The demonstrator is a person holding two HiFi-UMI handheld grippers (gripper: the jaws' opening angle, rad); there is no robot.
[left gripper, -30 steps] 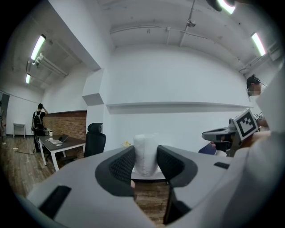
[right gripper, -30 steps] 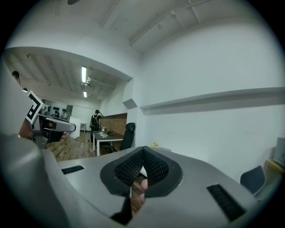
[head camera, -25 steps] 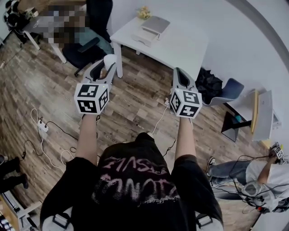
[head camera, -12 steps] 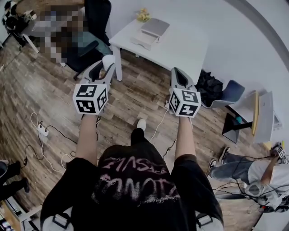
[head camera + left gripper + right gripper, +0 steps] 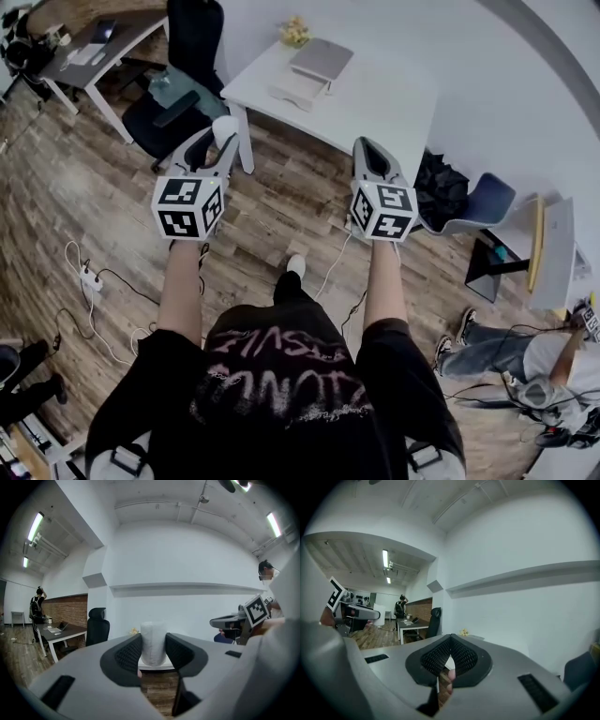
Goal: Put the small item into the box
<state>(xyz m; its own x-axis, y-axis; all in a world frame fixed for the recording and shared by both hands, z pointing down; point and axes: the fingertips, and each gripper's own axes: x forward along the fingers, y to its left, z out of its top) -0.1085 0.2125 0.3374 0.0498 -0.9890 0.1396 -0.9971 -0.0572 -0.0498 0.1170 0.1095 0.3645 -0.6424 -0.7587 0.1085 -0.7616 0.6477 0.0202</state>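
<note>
My left gripper point(image 5: 218, 141) is shut on a small white wrapped cylinder point(image 5: 226, 127), which stands upright between the pads point(image 5: 128, 652); the left gripper view shows the cylinder point(image 5: 153, 641) filling the gap. My right gripper point(image 5: 371, 156) is held level beside it at the same height, shut with nothing in it, its pads point(image 5: 458, 657) meeting at the tips. Ahead stands a white table point(image 5: 375, 108) with an open box point(image 5: 298, 88) and its grey lid point(image 5: 321, 58) near the far left corner. Both grippers are over the wooden floor, short of the table's edge.
A small yellow object point(image 5: 296, 30) sits at the table's back corner. A black office chair point(image 5: 178, 89) and a desk with a laptop point(image 5: 94, 42) stand left. A power strip with cables point(image 5: 89, 277) lies on the floor. A black bag point(image 5: 439, 183), a blue chair point(image 5: 480, 199) and a seated person point(image 5: 553, 361) are right.
Both grippers have moved forward together toward the white table, which now looks nearer. The person's foot has stepped forward. The left gripper's hold on the cylinder is unchanged.
</note>
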